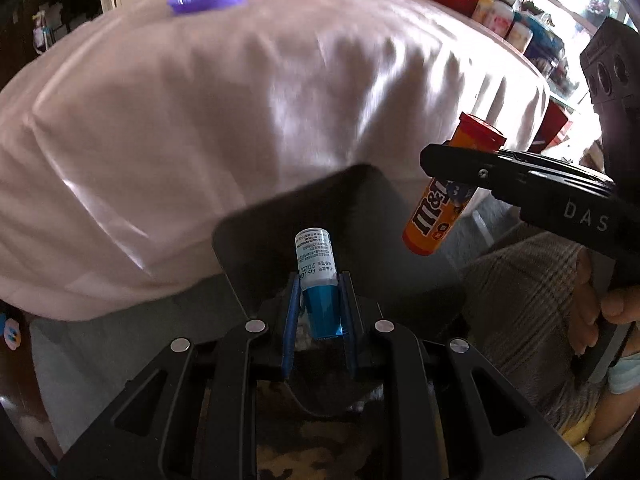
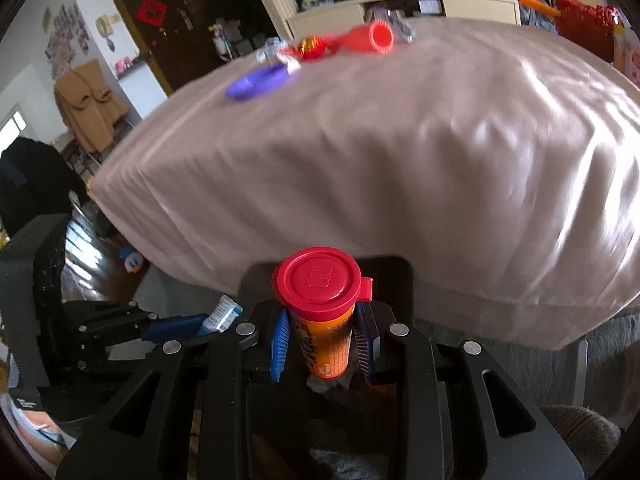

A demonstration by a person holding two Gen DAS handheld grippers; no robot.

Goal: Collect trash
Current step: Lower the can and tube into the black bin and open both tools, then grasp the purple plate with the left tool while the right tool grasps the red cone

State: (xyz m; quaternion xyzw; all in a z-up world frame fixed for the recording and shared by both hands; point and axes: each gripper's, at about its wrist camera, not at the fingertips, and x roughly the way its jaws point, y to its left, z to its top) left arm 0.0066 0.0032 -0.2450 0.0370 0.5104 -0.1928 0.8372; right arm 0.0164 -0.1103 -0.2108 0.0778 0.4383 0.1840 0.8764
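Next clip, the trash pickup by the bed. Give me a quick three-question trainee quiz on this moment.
1. What does the left gripper hold?
2. True or false: the right gripper is empty.
3. Which is on the far side of the cloth-covered table? A) green bowl B) purple lid C) black shoe

Key
1. A small blue bottle with a white label.
2. False: it is closed on an orange candy tube with a red cap.
3. B, the purple lid, beside a red tube and wrappers.
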